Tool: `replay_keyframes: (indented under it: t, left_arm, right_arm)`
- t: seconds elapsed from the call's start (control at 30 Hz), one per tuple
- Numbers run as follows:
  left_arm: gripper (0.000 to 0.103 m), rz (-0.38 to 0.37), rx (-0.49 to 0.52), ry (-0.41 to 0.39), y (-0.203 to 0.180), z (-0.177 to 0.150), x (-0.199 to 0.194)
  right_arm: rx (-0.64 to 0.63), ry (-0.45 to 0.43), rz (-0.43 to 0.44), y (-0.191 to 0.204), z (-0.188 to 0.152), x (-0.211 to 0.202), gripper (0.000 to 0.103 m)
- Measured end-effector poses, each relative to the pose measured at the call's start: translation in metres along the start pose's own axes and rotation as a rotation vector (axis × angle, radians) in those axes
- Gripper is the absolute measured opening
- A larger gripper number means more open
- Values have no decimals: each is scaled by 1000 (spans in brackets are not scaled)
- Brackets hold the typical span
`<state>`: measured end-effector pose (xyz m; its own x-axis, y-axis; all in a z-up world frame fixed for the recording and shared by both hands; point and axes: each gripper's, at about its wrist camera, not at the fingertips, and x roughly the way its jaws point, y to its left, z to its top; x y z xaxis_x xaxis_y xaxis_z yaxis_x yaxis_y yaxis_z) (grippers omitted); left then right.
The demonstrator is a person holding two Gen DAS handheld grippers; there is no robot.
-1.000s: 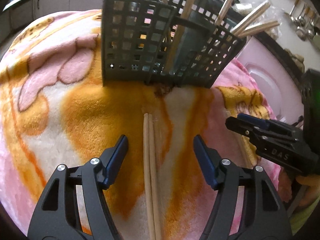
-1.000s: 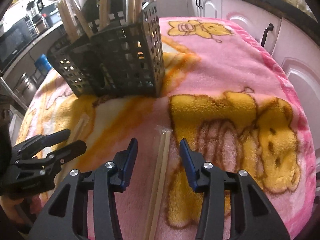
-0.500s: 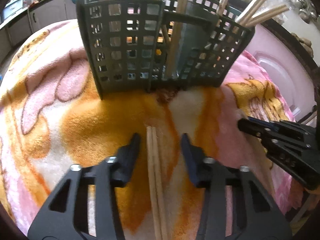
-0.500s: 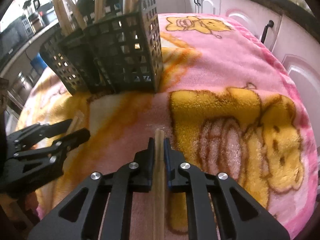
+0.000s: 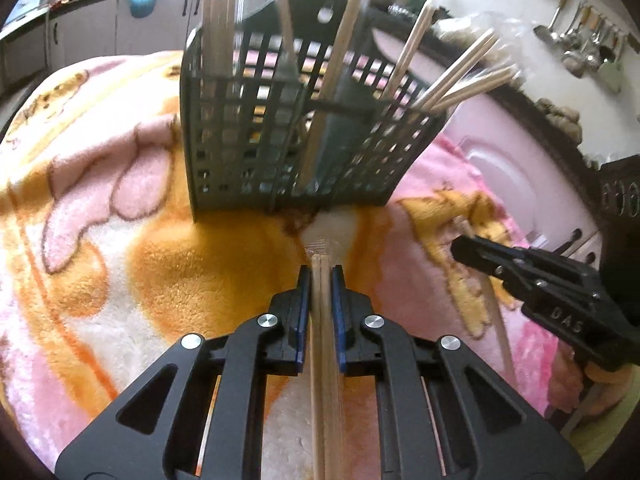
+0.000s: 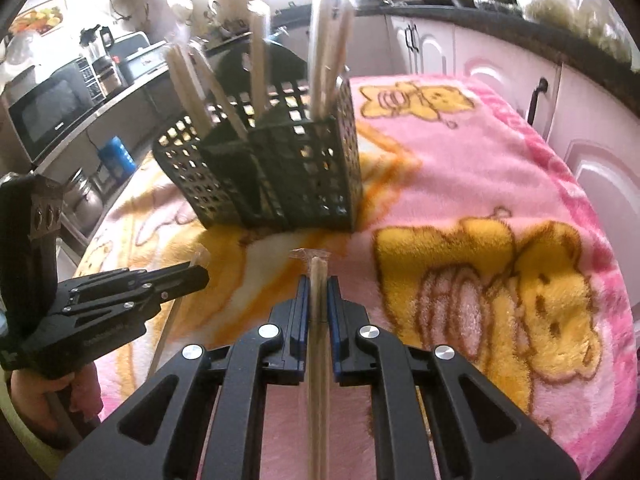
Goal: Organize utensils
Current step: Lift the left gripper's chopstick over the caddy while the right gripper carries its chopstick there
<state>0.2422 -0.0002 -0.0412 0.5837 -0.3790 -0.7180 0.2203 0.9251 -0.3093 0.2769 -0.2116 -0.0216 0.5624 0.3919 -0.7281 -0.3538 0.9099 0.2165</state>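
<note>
A second earlier both tools had stood with their jaws spread over chopsticks lying flat on the fleece. By this moment the left gripper [image 5: 320, 276] had just closed its blue-padded jaws on a wrapped pair of pale wooden chopsticks [image 5: 322, 356], which ran straight back between the pads with its tip and a crinkle of clear wrapper poking out just ahead of them. The right gripper [image 6: 318, 286] was likewise pinched tight on its own wrapped pair of wooden chopsticks [image 6: 318, 360], held the same way, tip forward of the jaws.

Compared with the earlier views, both pairs appeared to have come up off the pink and orange cartoon-printed fleece blanket [image 6: 500, 184].

The dark grey perforated plastic utensil caddy [image 5: 248, 136] stood ahead of and above each set of jaws, already bristling with upright chopsticks in its compartments. Each gripper showed to the side in the other's view, near but apart.

For the task, the pick-up looked complete on both sides; what seemed left was tilting each pair tip-down and dropping it into a compartment.
</note>
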Motion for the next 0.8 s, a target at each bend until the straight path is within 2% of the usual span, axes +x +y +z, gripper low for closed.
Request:
replay_keyframes:
  t: [0.17, 0.33, 0.57, 0.8]
  left_arm:
    - [5, -4, 4, -77, -6, 4, -24]
    - [5, 10, 19, -171, -14, 17, -51]
    - [5, 17, 35, -256, -17, 39, -79]
    - [5, 22, 49, -333, -21, 66, -99]
  right_arm:
    - [-12, -47, 27, 11, 2, -16, 9]
    - [-23, -145, 82, 22, 13, -39, 9]
    - [-65, -318, 142, 42, 37, -76, 9]
    - [-44, -520, 180, 42, 72, -109, 9]
